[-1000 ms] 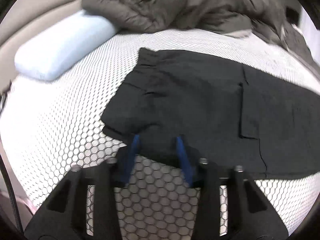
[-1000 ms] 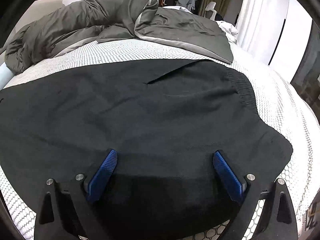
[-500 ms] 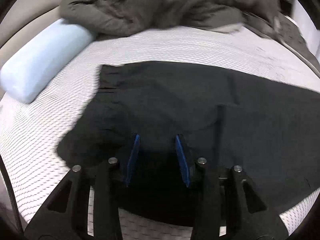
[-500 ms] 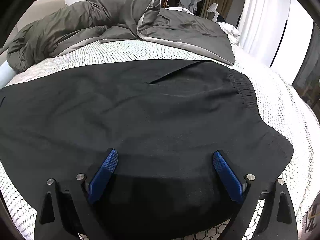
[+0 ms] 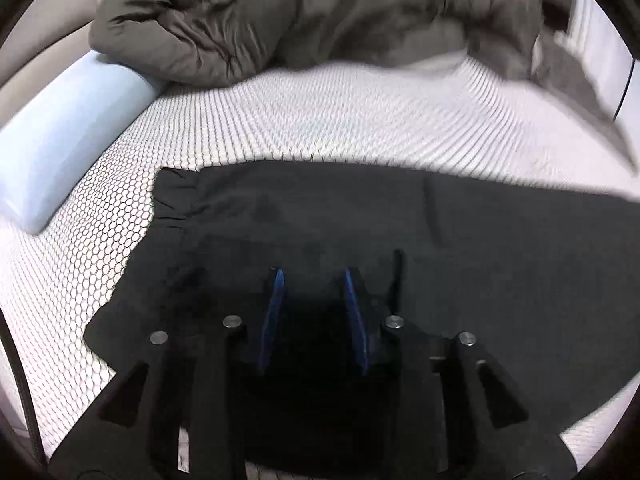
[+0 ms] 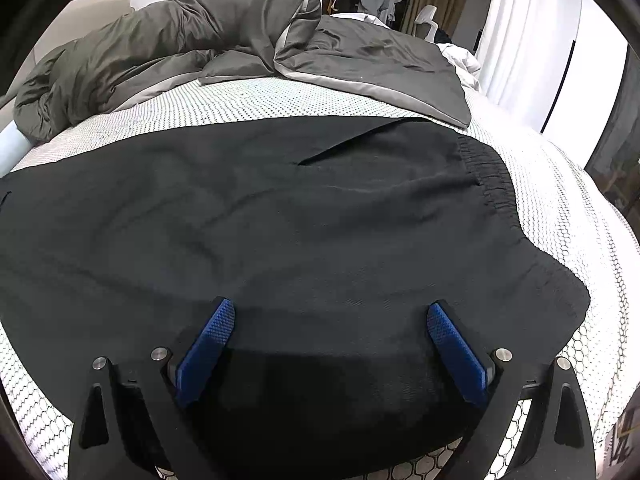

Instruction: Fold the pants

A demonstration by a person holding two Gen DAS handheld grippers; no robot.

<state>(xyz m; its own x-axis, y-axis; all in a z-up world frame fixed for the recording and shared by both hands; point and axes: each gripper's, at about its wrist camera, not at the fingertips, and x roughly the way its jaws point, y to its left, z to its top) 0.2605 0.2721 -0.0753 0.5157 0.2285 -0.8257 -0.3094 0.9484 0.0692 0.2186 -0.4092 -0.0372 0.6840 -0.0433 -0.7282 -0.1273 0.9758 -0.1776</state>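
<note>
Black pants (image 6: 304, 220) lie flat across the white honeycomb-patterned bed (image 6: 568, 216), with the elastic waistband (image 6: 492, 176) at the right. The leg-hem end shows in the left wrist view (image 5: 248, 220). My right gripper (image 6: 330, 316) is wide open, low over the near edge of the pants by the waist, with nothing between its blue pads. My left gripper (image 5: 312, 280) hovers over the hem end of the pants with its blue pads a narrow gap apart; no cloth shows between them.
A crumpled grey duvet (image 6: 192, 40) lies along the far side of the bed and shows in the left wrist view (image 5: 304, 20). A pale blue pillow (image 5: 60, 144) lies at the left. White curtains (image 6: 520, 28) hang at the back right.
My left gripper has moved forward from the bare sheet to over the hem end of the pants. My right gripper has stayed almost still and open.
</note>
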